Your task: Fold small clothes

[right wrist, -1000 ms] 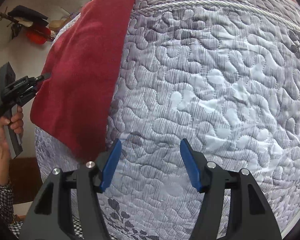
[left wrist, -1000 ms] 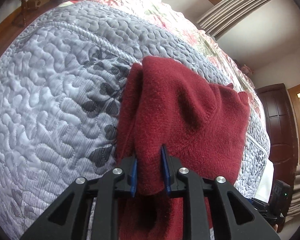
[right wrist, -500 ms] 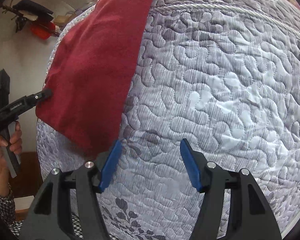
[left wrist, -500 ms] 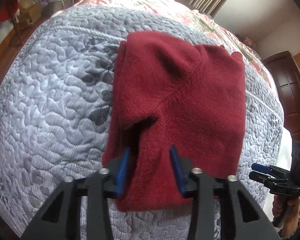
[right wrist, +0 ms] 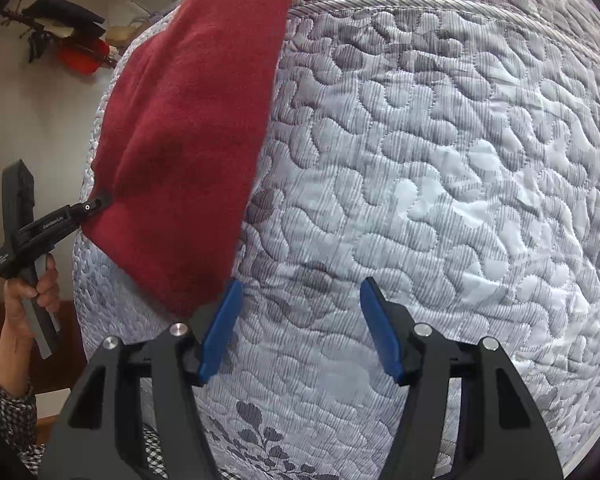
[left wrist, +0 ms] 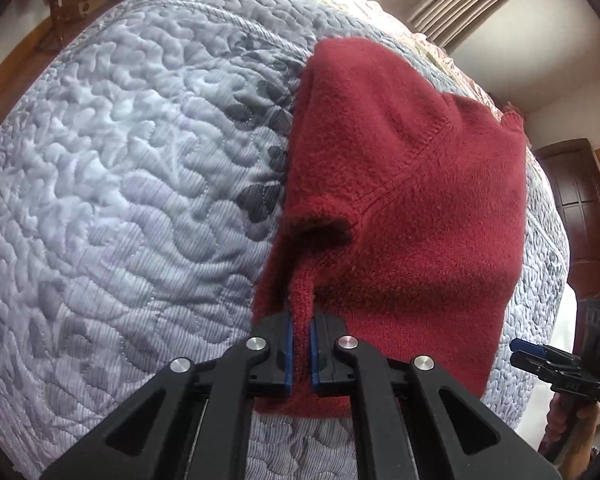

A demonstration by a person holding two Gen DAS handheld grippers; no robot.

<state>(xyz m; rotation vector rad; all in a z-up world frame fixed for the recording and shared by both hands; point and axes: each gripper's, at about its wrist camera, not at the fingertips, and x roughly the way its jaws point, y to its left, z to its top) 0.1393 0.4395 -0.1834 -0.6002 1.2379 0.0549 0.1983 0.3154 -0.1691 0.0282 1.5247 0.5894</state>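
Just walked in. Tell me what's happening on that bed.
A person is folding a small red fleece garment on a grey quilted bedspread. The left hand-held gripper is shut on a pinched bit of the garment's near edge. The right hand-held gripper is open over bare quilt beside the garment, holding nothing. The garment lies partly folded, one flap doubled over the rest.

left claw (left wrist: 300, 354) and right claw (right wrist: 300, 330): matte black angular frames with triangular cut-outs, round silver screws at the joints and blue pads lining the fingers (right wrist: 222, 330); small white lettering marks one black body; sleeve (right wrist: 4, 400) in a black-and-white check.
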